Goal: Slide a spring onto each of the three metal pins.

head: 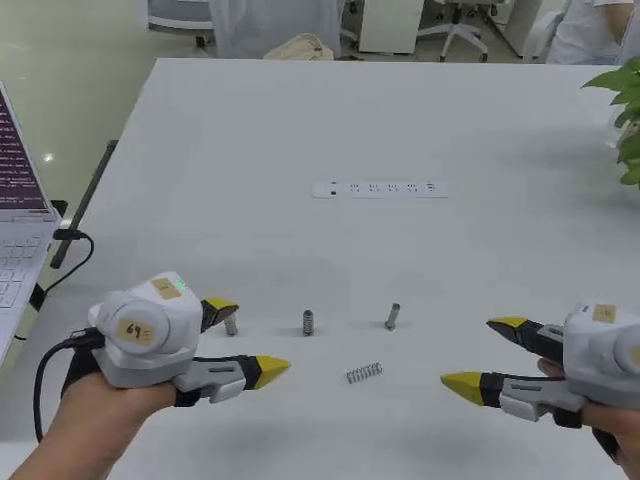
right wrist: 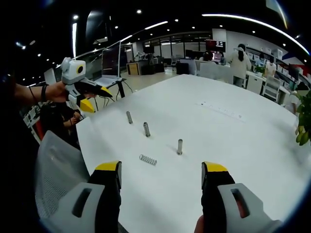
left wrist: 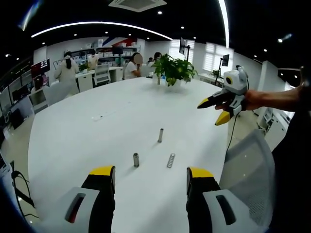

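white table [head: 300,130] | 3 pins [head: 392,316] upright in row | 1 spring [head: 364,373] lying loose nr front | pwr strip [head: 378,189] mid

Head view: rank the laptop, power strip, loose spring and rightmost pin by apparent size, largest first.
1. Laptop, though cut off by the frame.
2. Power strip.
3. Loose spring and rightmost pin: near alike; the spring lies closer, so unranked.

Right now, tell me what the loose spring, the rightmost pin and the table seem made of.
Loose spring: thin coiled wire, silvery, probably steel. Rightmost pin: grey cylinder with dull sheen, likely metal. Table: smooth matt white, perhaps laminate; the look leaves it open.
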`<state>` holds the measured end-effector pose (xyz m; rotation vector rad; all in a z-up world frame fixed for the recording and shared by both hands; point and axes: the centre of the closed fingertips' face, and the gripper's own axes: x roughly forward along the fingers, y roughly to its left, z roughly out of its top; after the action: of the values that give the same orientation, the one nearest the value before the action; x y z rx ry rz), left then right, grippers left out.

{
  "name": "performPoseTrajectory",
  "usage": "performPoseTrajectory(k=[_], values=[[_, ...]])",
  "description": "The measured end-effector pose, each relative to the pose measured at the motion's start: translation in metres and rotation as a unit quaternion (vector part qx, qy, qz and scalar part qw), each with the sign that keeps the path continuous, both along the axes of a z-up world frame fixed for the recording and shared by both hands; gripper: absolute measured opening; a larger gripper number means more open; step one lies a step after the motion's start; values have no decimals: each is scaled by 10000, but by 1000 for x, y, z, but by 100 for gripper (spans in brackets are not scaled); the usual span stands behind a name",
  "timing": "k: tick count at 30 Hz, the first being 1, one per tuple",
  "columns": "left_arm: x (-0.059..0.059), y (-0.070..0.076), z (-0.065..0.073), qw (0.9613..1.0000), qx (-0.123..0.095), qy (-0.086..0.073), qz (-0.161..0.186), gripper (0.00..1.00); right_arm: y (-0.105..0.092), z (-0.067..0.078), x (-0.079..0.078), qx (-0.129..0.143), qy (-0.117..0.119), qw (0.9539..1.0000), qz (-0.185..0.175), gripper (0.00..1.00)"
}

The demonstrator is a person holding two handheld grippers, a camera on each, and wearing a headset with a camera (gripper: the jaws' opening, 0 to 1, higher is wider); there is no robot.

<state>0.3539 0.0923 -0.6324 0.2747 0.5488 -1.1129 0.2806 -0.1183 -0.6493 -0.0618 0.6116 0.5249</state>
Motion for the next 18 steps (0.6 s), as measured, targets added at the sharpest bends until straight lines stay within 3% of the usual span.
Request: performPoseTrajectory(k=[5,10,18], values=[[-3,-15,-6,9997,78,14,-220,54,-1,-1,-3,-8,32,10000,-1,65],[-7,-40,-12,9987,87,51,-494,53,-3,-1,-6,-4,41,10000,-22,65],[-9,-74,-31,9953,255,85,-931,52,-6,-1,-13,-51,83,10000,-13,64]])
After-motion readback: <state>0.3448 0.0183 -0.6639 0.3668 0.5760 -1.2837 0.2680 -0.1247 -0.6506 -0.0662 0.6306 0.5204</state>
